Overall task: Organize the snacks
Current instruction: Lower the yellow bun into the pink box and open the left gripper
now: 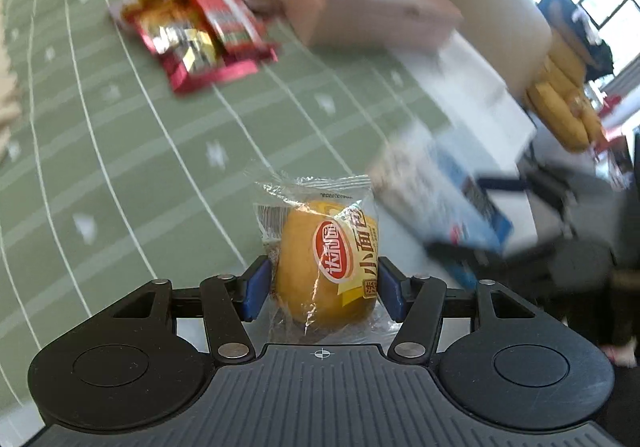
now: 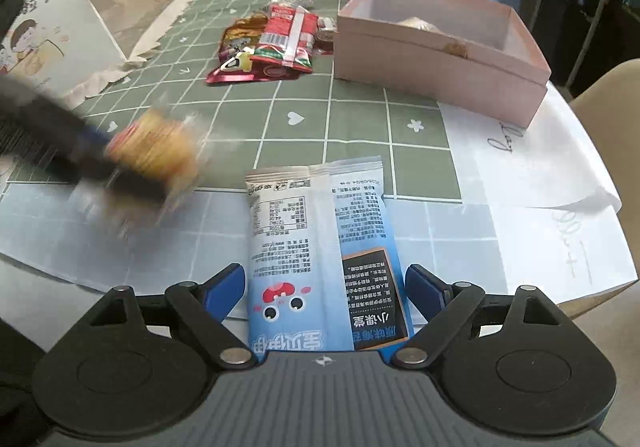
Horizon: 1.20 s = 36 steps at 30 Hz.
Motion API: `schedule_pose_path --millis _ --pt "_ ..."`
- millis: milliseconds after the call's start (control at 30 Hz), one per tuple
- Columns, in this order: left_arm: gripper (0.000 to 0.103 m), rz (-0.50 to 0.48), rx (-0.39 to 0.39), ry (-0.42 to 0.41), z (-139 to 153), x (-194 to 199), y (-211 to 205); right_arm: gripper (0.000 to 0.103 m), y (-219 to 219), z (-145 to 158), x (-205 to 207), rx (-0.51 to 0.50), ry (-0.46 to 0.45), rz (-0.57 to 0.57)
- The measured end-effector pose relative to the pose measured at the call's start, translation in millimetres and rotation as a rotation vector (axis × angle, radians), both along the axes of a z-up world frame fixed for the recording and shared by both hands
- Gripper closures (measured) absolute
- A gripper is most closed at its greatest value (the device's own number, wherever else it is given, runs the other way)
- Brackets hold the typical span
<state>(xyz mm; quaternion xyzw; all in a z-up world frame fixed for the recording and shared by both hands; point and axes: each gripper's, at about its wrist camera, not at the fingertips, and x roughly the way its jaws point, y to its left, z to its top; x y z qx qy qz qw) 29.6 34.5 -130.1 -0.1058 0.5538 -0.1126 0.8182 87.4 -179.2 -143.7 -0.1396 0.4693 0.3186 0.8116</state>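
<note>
Two tongs | left tongs (image 1: 323, 289) clamp bread bun (image 1: 326, 267) (raised) | right tongs (image 2: 325, 289) apart, straddling blue packet (image 2: 320, 247)

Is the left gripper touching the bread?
Touching. Left wrist view: both blue pads of the left gripper press the wrapped bread from either side.

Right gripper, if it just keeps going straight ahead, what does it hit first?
Probably the pink box, which lies beyond the blue snack packet between the right gripper jaws; depth is uncertain.
</note>
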Motion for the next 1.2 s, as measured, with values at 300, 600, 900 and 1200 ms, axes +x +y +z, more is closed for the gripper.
schedule_pose_path --millis 300,600,900,1200 --pt "0.041 -0.047 -0.102 -0.074 34.4 8.1 -11.8 0.029 -18.4 44.8 13.4 0.043 -0.055 0.006" --pt "0.041 0.039 -0.099 -0.483 145.1 128.4 -18.5 0.028 -71.9 167.3 50.6 0.207 -0.404 -0.182" --pt "0.041 0.141 -0.095 -0.228 65.9 273.1 -48.4 0.028 -111.5 156.8 66.8 0.239 -0.425 -0.298" --pt "0.041 0.116 0.253 -0.347 30.1 268.1 -92.0 0.028 -150.7 115.5 87.4 0.166 -0.330 -0.375"
